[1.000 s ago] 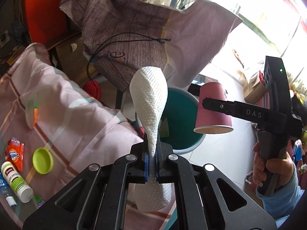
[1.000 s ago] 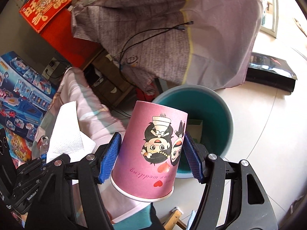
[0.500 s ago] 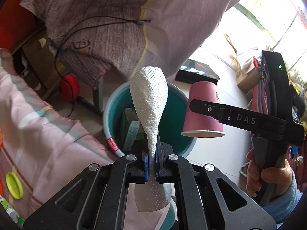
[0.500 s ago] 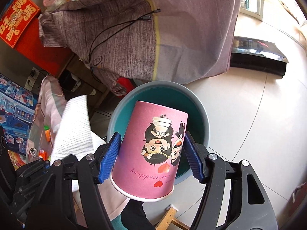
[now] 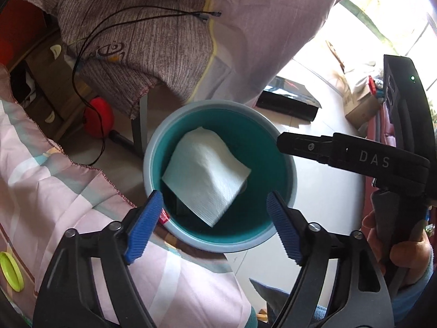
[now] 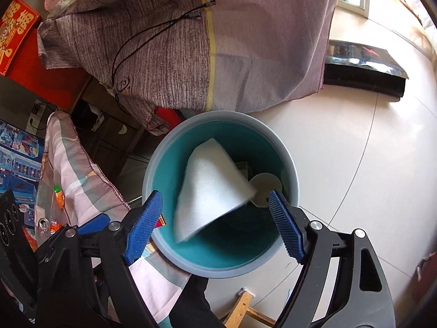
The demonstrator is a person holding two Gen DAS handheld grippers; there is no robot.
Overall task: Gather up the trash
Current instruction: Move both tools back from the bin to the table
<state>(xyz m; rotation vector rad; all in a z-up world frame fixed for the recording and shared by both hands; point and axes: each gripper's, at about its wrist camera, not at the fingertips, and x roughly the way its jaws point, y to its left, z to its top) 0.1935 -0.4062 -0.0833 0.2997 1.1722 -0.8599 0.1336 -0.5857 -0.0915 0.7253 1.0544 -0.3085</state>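
Let go of both: white napkin dropped from between the left gripper fingers into the bin. Pink cup gone from the right gripper fingers, now beyond them inside. Jaws just opened, nothing between.

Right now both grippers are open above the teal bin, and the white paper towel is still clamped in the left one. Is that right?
Not quite. The left gripper holds nothing: its jaws have just been opening and stand apart with nothing between them. The white paper towel is loose inside the teal bin, as the left wrist view shows. The right gripper is open above the bin too.
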